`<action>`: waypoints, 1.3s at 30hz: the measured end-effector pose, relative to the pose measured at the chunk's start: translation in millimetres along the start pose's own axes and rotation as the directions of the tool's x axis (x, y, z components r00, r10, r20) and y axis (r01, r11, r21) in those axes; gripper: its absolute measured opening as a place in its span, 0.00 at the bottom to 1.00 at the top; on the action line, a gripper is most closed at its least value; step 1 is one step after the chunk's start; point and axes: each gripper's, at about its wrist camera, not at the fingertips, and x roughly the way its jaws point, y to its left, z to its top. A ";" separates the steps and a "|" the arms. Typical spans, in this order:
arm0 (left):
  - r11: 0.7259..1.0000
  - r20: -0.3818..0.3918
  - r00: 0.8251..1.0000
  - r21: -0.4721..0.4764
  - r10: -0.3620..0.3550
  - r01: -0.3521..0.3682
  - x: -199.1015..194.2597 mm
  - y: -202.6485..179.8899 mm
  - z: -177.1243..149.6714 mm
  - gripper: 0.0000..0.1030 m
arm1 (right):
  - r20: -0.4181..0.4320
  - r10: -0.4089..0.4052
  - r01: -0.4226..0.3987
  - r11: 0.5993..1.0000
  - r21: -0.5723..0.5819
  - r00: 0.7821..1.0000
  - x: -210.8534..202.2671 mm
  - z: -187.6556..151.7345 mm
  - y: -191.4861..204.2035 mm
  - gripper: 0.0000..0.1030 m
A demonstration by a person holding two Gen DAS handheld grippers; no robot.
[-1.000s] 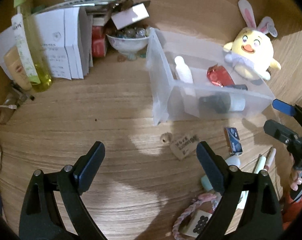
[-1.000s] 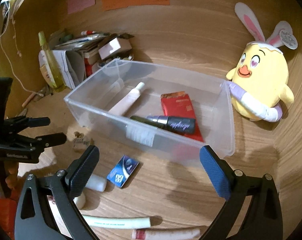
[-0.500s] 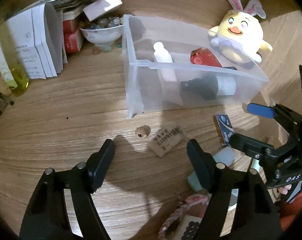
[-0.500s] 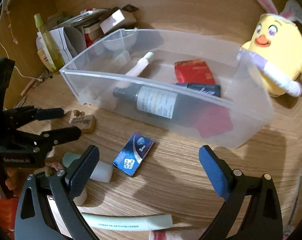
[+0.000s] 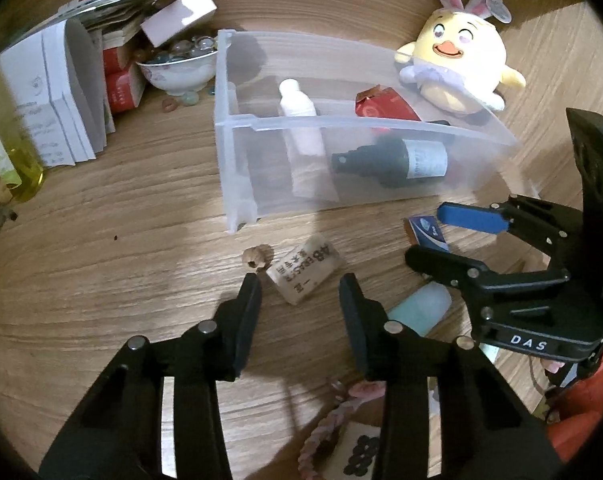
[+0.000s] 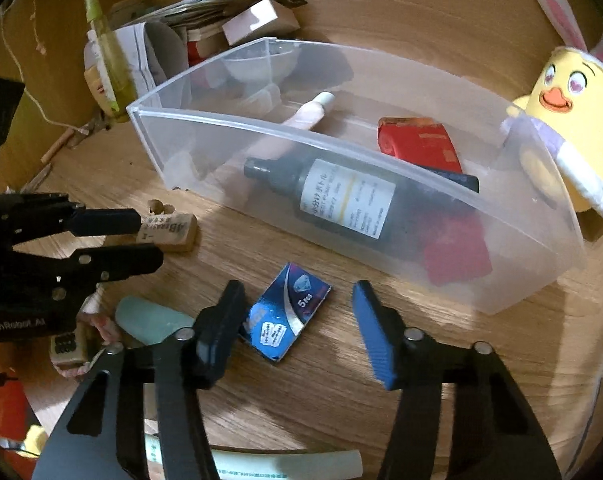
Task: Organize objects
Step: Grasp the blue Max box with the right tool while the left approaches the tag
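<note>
A small wooden block (image 5: 303, 270) printed "AB" lies on the wooden table in front of the clear plastic bin (image 5: 341, 122). My left gripper (image 5: 300, 284) straddles it, jaws closing, with a thin gap still showing on each side. The right wrist view shows the block (image 6: 173, 232) just past the left gripper (image 6: 151, 240). A blue packet (image 6: 287, 312) lies flat between the fingers of my right gripper (image 6: 297, 300), whose jaws are closing; the left finger (image 6: 221, 320) meets its edge, the right one stands apart. The bin (image 6: 301, 136) holds a dark spray bottle (image 6: 341, 200), a white tube and a red pack.
A yellow plush chick (image 5: 457, 68) leans on the bin's far right corner. A bowl of glass beads (image 5: 177, 68), folded papers and a yellow bottle (image 5: 17, 152) crowd the back left. A pale green tube (image 6: 149, 320), a white tube (image 6: 285, 462) and a pink cord lie in front.
Both pairs of jaws have narrowed a lot. The left gripper has come up around the wooden block. The right gripper has sunk over the blue packet.
</note>
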 end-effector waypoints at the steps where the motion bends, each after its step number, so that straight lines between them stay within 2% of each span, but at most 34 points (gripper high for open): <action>1: 1.000 0.000 1.000 0.003 0.001 -0.001 0.8 -1.0 1.0 0.39 | 0.002 0.001 -0.001 1.000 -0.005 1.000 -0.3 -0.5 0.1 0.45; 8: 1.000 0.001 1.000 0.023 0.008 -0.008 6.3 -7.1 6.0 0.39 | 0.012 -0.004 0.004 0.999 -0.032 1.000 -4.7 -6.6 -3.6 0.25; 22: 1.000 0.012 1.000 0.012 0.023 -0.023 16.2 -13.0 12.3 0.37 | 0.044 0.017 -0.016 0.999 -0.030 0.999 -13.5 -14.9 -13.2 0.24; 28: 0.999 0.013 0.999 -0.001 0.035 -0.035 11.8 -14.3 10.9 0.26 | 0.070 0.020 -0.019 1.000 -0.016 0.997 -25.2 -20.0 -20.9 0.24; 33: 0.999 0.024 0.998 -0.011 0.052 -0.052 1.6 -15.4 8.2 0.07 | 0.087 0.030 -0.030 1.000 -0.007 0.996 -31.9 -22.2 -23.6 0.24; 39: 1.000 -0.003 1.000 -0.012 0.020 -0.020 -3.2 -15.9 -1.1 0.06 | 0.093 0.041 -0.040 0.999 -0.013 0.995 -34.4 -21.7 -22.4 0.24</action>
